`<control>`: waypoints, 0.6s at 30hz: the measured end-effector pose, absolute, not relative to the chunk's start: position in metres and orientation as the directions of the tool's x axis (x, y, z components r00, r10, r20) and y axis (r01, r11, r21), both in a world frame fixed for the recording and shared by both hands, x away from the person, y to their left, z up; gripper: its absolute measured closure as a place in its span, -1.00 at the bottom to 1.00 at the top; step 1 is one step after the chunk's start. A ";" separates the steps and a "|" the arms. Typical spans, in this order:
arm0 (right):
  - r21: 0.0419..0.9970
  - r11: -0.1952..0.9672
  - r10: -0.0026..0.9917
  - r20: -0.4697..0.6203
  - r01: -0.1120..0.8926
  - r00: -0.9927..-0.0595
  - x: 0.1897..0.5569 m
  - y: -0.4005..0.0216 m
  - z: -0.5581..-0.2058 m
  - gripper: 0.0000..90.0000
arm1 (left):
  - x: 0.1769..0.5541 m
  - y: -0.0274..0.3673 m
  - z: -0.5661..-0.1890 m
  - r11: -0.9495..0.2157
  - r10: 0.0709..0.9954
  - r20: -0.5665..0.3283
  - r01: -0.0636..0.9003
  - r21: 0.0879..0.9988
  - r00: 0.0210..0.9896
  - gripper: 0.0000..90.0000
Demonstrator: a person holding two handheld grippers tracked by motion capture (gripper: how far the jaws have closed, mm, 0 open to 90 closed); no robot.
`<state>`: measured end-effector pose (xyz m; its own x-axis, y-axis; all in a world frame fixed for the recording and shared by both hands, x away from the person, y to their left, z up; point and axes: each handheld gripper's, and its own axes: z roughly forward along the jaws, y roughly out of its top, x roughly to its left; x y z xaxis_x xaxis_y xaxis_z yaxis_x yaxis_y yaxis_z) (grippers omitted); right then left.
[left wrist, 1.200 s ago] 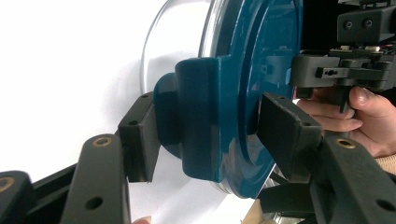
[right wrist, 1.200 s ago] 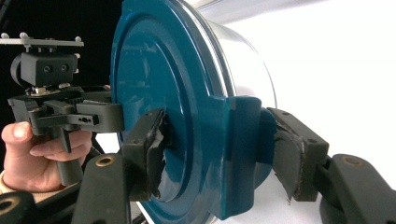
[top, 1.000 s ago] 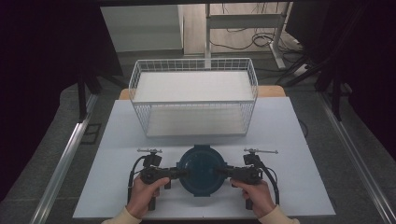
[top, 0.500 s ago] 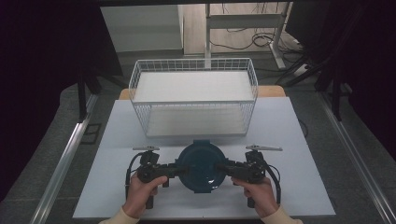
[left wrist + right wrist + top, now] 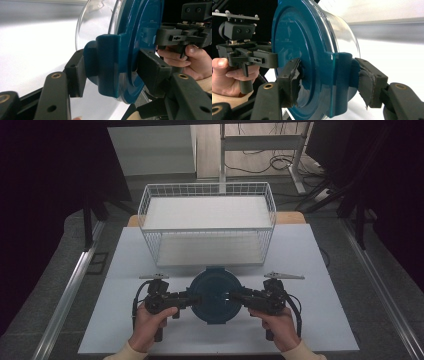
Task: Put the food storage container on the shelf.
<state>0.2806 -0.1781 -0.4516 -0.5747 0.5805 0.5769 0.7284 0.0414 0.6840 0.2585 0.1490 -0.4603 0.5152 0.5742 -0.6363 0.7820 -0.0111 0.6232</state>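
Note:
A round container with a dark blue lid (image 5: 215,295) and a clear glass body (image 5: 97,15) hangs just above the white table, between both grippers. My left gripper (image 5: 192,300) is shut on the blue clasp tab at its left edge (image 5: 112,72). My right gripper (image 5: 237,297) is shut on the opposite clasp tab (image 5: 330,82). In the right gripper view the lid (image 5: 297,50) faces left, toward the other gripper (image 5: 244,57), and the glass body (image 5: 342,27) faces right. Both hands (image 5: 150,325) grip the handles from the near edge.
A white wire basket (image 5: 207,185) stands behind the container at the table's far middle, its front wall close to the lid. The white table (image 5: 310,320) stretches to either side. Dark floor and metal rails (image 5: 70,290) flank the table.
Both grippers have lifted the container a little off the table together. The grips on the two tabs look the same.

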 end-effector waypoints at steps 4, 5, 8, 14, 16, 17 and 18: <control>0.695 0.046 0.581 0.565 0.717 -0.586 0.282 -0.178 -0.446 -0.11 | 0.260 0.150 -0.455 -0.010 0.572 -0.632 0.775 0.632 0.523 -0.05; 0.698 0.045 0.582 0.563 0.715 -0.586 0.282 -0.177 -0.444 -0.11 | 0.261 0.150 -0.454 -0.011 0.571 -0.630 0.773 0.635 0.526 -0.05; 0.706 0.047 0.584 0.554 0.707 -0.593 0.284 -0.176 -0.440 -0.11 | 0.263 0.151 -0.451 -0.012 0.571 -0.626 0.768 0.640 0.531 -0.05; 0.705 0.045 0.582 0.557 0.707 -0.592 0.292 -0.175 -0.435 -0.11 | 0.271 0.152 -0.445 -0.008 0.574 -0.624 0.765 0.644 0.531 -0.05; 0.707 0.049 0.583 0.553 0.705 -0.596 0.294 -0.174 -0.432 -0.11 | 0.273 0.154 -0.443 -0.006 0.573 -0.623 0.762 0.647 0.533 -0.05; 0.709 0.051 0.582 0.551 0.703 -0.598 0.295 -0.173 -0.430 -0.11 | 0.273 0.155 -0.441 -0.005 0.573 -0.621 0.760 0.650 0.534 -0.05; 0.711 0.055 0.581 0.548 0.701 -0.602 0.296 -0.172 -0.428 -0.11 | 0.274 0.155 -0.440 -0.002 0.574 -0.620 0.758 0.652 0.535 -0.05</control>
<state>0.2964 -0.1717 -0.4284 -0.6017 0.5813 0.5478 0.7006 0.0547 0.7115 0.2735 0.1554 -0.4403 0.5346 0.5739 -0.6203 0.7585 -0.0022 0.6517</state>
